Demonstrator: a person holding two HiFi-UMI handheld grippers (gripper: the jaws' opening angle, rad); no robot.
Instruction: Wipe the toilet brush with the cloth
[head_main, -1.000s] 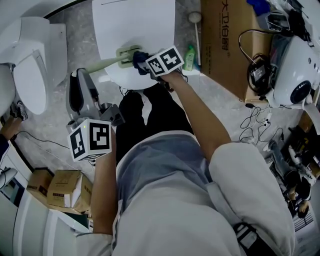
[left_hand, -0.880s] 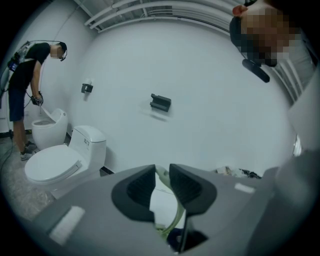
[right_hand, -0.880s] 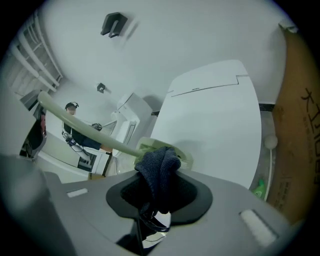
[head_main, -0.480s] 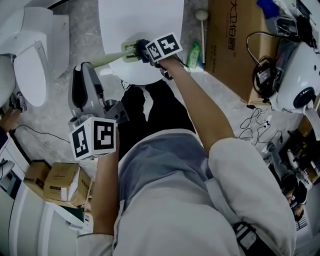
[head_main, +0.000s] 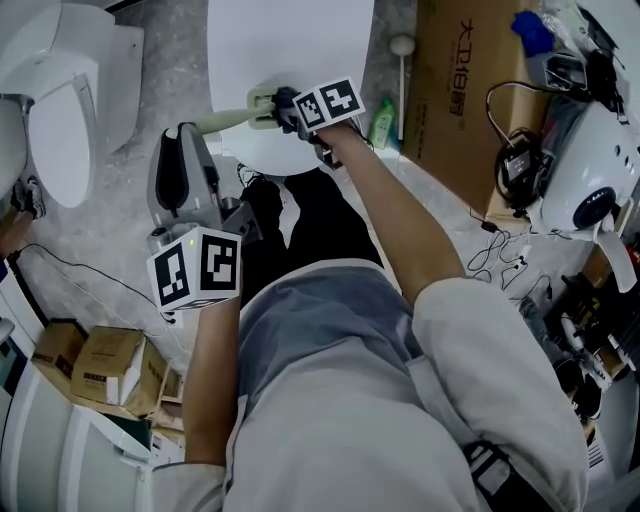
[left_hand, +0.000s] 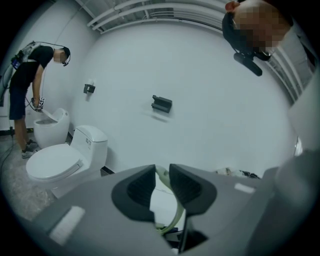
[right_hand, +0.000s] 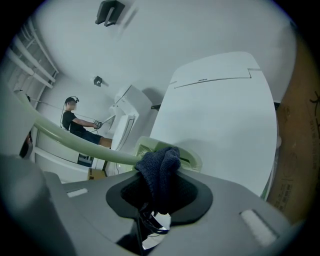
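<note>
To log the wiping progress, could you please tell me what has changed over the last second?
The right tool, shut on the cloth, slid slightly away from the person along the head of the toilet brush. Nothing was grasped or released; the left tool still holds its handle and barely moved.

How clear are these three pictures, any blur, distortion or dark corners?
Head view: evenly lit and sharp. Left gripper view: strong fisheye, black corners, jaws close up and soft. Right gripper view: same fisheye and black corners; the cloth is crisp, the toilet brush handle softens toward the left edge.
</note>
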